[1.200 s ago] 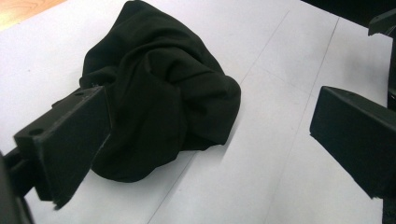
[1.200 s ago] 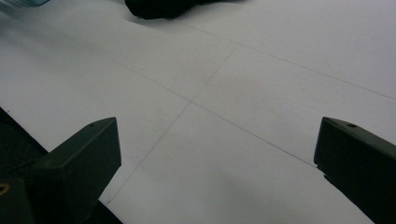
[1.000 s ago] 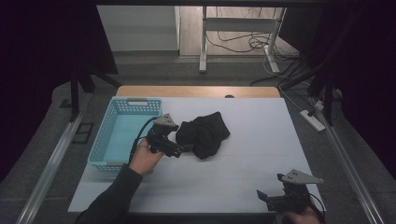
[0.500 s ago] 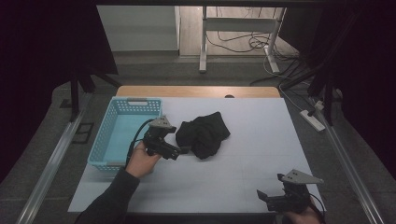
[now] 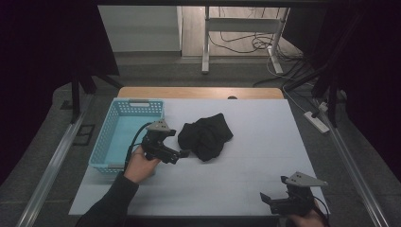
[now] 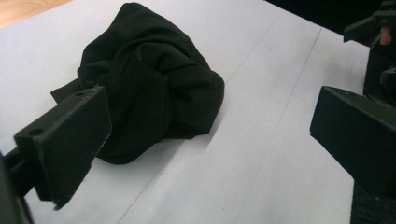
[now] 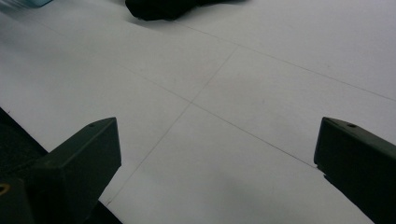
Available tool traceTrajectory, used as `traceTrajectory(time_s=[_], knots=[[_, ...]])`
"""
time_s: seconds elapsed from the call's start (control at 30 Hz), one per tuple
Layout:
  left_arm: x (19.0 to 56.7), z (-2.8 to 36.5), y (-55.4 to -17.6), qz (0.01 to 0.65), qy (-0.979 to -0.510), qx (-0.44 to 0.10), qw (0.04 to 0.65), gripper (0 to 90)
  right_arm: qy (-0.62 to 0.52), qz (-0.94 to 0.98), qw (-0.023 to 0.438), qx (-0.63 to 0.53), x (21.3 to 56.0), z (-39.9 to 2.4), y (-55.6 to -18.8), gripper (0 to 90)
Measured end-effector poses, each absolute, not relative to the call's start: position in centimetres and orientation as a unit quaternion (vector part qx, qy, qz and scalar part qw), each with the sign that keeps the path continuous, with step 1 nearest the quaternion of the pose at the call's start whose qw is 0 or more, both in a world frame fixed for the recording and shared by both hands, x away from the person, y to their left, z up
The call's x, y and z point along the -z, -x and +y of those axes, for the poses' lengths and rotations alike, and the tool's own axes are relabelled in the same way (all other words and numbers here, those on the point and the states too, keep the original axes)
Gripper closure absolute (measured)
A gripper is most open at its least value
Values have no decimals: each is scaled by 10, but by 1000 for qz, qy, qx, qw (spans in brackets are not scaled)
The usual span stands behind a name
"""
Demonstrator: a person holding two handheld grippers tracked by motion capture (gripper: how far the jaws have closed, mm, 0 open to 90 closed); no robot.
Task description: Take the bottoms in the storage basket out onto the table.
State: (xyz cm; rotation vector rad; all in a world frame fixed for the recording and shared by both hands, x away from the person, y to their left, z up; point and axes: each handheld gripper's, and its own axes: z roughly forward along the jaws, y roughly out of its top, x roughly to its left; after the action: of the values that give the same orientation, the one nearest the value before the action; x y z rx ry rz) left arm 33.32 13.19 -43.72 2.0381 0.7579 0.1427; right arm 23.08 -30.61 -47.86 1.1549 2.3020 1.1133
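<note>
Item: black cloth, crumpled in a heap mid-tabletop. We find it just ahead of our left gripper, jaws apart and empty. Blue basket behind that gripper. Right gripper at the near edge, well apart from the cloth, jaws likewise apart, holding nothing.

I see a crumpled black cloth on the white tabletop, just ahead of my left gripper and apart from its jaws. A light blue plastic basket sits behind that gripper. A white power strip lies on the floor, well beyond my right gripper.
</note>
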Motion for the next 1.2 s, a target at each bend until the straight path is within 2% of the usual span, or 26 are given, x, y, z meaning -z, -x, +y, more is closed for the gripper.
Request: traceTrajectory(time_s=[1.2], knots=[[438,153,-305,322,-821,-67,467,1,-398,815,166,-386,479,-304,-231,11]])
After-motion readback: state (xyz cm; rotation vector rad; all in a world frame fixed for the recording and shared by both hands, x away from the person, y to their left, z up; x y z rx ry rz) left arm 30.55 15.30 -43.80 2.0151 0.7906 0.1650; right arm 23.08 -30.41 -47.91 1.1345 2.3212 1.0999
